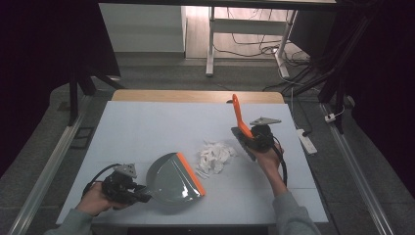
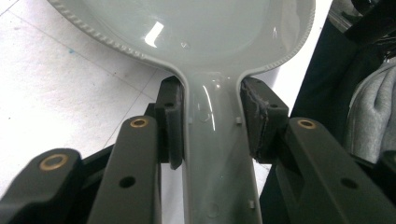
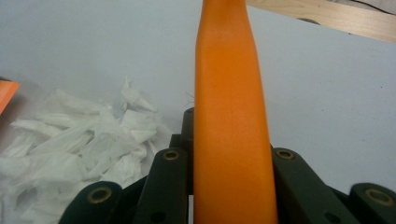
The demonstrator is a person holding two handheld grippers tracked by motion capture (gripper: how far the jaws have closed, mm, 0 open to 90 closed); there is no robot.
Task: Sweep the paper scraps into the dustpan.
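A grey dustpan point(image 1: 172, 178) with an orange lip lies on the white table, its mouth facing a heap of torn white paper point(image 1: 214, 156). My left gripper point(image 1: 139, 192) is shut on the dustpan's handle point(image 2: 217, 154); both pads press its sides. My right gripper point(image 1: 250, 139) is shut on a brush with an orange handle point(image 1: 239, 115), which sticks up and away from me. The brush's grey head point(image 1: 241, 138) rests on the table just right of the paper. In the right gripper view the orange handle point(image 3: 231, 130) runs up between the jaws, with the paper scraps point(image 3: 70, 140) to its left.
The table's wooden far edge point(image 1: 195, 96) runs across the back. A white power strip point(image 1: 307, 141) lies on the floor to the right. Desk legs and cables stand beyond the table. Bare white tabletop point(image 1: 142, 127) stretches across the far left.
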